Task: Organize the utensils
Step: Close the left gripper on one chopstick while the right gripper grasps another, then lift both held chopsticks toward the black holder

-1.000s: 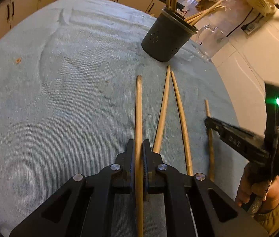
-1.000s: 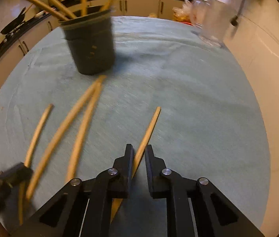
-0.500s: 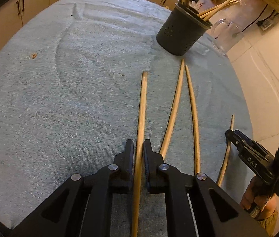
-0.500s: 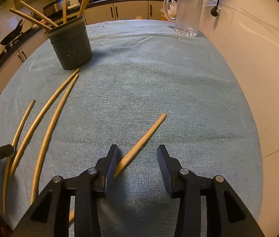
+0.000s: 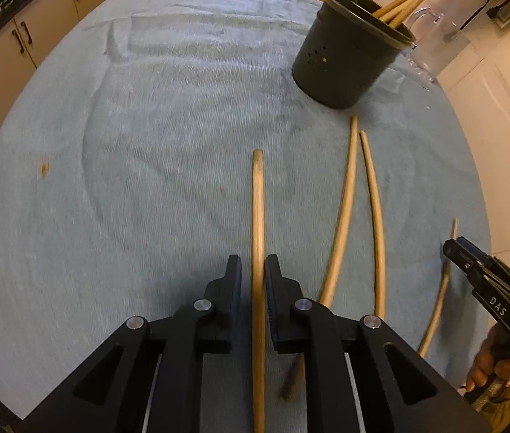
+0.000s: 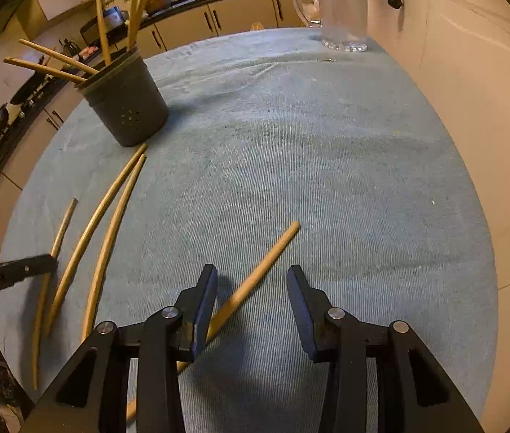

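Chopstick, left (image 5: pixel 258 252): lies between the fingers of the left claw (image 5: pixel 253 274), touching the right pad, small gap at the left pad; claw slightly parted, no grip on it.
Chopstick, right (image 6: pixel 255 278): flat on the bench cloth (image 6: pixel 327 180), running diagonally between the right claw (image 6: pixel 251 288) fingers, passing under the left finger (image 6: pixel 201 306); claw released, spread wide, nothing held.
Loose pair (image 5: pixel 363 209): two chopsticks side by side on the cloth between the claws, far tips near the holder base.
Holder (image 5: pixel 345 61): dark perforated cup, upright, several chopsticks leaning out.
Glass jug (image 6: pixel 341 11): far edge of bench, beyond the holder.
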The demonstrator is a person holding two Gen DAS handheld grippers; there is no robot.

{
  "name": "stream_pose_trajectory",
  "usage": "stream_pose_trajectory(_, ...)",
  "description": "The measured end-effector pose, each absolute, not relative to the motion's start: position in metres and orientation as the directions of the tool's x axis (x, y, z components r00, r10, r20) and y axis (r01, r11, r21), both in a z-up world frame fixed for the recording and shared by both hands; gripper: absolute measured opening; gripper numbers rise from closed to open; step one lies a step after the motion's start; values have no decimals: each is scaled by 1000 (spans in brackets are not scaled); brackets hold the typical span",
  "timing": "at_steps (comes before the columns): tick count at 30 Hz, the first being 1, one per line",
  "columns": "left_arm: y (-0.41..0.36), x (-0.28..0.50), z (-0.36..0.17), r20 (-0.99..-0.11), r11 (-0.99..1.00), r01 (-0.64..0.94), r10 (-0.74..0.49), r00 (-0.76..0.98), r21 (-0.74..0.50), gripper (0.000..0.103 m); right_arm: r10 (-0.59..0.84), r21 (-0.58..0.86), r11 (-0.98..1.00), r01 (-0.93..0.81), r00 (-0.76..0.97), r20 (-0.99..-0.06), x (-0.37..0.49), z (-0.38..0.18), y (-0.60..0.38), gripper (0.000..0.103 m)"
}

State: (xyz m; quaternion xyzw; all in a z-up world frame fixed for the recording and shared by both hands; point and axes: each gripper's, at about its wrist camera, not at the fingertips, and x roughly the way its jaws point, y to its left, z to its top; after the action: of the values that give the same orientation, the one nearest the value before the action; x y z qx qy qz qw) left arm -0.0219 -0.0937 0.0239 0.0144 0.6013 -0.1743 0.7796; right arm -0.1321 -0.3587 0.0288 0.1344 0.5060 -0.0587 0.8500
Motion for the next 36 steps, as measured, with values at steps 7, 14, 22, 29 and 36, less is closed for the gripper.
stream_pose_trajectory(7,-112,-2,24,-948,936,324,-221,230,-139,13,-32,57,977,207,405,-914,-93,30,-345,39)
stream_pose_trajectory(14,-115,17,21,-926,933,312,-267,269,-178,13,-52,37,975,217,390,-919,-74,31,-338,12)
stream_pose_trajectory(22,-95,-2,42,-864,923,307,-341,369,-233,6,52,168,967,190,499,-865,-82,51,-336,6)
stream_pose_trajectory(29,-78,-49,116,-735,898,359,-420,532,-253,6,38,183,972,149,666,-745,-114,113,-327,6)
stream_pose_trajectory(36,-63,-99,162,-630,893,399,-434,644,-207,6,44,221,967,127,769,-637,-154,158,-325,6)
